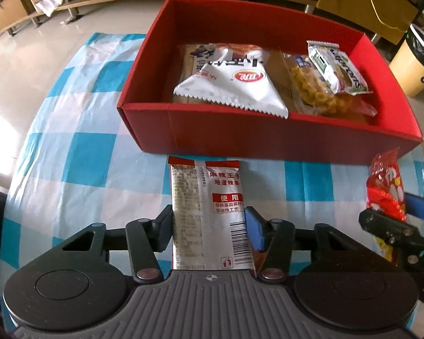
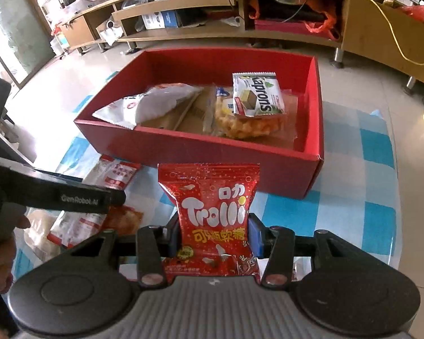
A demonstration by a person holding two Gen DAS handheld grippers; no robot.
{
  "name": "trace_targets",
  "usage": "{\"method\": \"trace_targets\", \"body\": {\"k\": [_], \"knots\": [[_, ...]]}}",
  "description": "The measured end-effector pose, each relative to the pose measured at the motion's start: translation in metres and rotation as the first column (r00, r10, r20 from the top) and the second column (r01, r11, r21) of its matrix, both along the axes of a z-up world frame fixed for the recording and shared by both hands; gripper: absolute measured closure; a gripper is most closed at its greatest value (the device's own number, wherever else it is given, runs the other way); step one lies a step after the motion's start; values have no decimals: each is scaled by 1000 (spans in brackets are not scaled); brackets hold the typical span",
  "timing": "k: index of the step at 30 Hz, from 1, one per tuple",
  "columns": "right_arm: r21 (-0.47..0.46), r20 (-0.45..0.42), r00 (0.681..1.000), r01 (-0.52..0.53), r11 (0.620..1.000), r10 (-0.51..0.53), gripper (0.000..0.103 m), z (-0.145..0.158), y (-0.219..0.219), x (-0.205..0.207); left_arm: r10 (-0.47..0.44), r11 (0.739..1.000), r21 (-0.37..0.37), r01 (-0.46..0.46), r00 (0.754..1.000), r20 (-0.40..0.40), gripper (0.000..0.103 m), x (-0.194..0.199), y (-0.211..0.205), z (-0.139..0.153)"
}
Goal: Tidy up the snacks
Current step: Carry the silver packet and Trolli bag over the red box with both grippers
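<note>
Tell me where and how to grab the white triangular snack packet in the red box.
Grip the white triangular packet by its flat serrated seam along the near edge, coming from above. That seam lies against the red box near wall, so level access is blocked.

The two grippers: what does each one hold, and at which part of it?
The right gripper pinches the red Trolli gummy packet across its middle. The left gripper clamps the white and red foil snack sachet by both long edges, about halfway along.
</note>
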State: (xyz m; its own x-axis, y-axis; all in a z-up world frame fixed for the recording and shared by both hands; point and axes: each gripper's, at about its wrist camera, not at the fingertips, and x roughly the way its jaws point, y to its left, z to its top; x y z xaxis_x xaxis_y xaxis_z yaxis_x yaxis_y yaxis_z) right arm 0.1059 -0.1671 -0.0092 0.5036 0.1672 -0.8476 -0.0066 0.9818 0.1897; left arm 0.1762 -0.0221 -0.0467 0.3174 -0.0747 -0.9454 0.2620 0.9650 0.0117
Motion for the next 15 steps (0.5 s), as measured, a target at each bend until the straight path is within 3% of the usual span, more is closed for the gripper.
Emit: {"method": "trace_targets", "body": {"k": [15], "knots": [[1, 55, 998, -2, 1000, 2, 60, 16, 2, -2, -54, 998, -22, 56, 995, 84, 47, -22, -8, 35]]}}
